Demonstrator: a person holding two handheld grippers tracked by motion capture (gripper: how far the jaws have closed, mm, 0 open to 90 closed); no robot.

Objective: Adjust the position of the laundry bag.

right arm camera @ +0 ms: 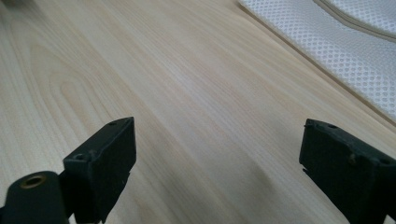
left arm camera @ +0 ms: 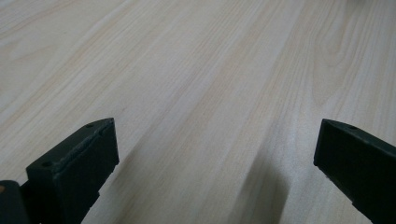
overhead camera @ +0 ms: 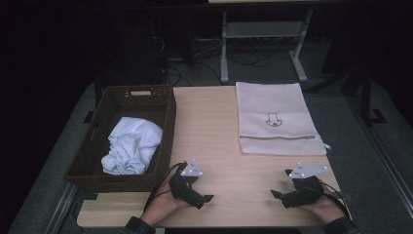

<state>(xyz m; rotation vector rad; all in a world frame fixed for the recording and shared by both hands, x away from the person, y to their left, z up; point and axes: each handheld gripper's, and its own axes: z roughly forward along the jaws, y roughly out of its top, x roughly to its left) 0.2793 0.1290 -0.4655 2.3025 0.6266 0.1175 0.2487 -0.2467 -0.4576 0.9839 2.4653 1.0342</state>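
Risk at this stage is centring on approach and on what gets pinched, since both tools are idling with nothing in them.

High view: the left hand-held gripper [overhead camera: 208, 198] and the right hand-held gripper [overhead camera: 274, 194] are resting at the near edge of the surface [overhead camera: 209, 126], tips pointing toward each other. The white garment [overhead camera: 130, 145] is lying crumpled in the brown woven basket [overhead camera: 168, 117] at the left edge. The beige zip bag [overhead camera: 275, 119] is lying flat toward the far right corner, its zip along the near side. Neither tool is touching either item. A reach into the basket is likely to catch the near basket wall if the left tool is travelling too low, and that could drag the basket toward the left edge.

Left gripper view: the jaws are standing wide apart over bare wood, holding nothing. A pinch taken on a loose outer fold could lift just part of the garment, leaving the rest snagging on the weave.

Right gripper view: the jaws are likewise spread wide and empty, with the bag's dotted fabric [right arm camera: 345, 51] lying near, beyond the right jaw. A grip taken through both layers of the flat bag would be keeping its mouth from opening; a shallow grip on the thin edge could slip.
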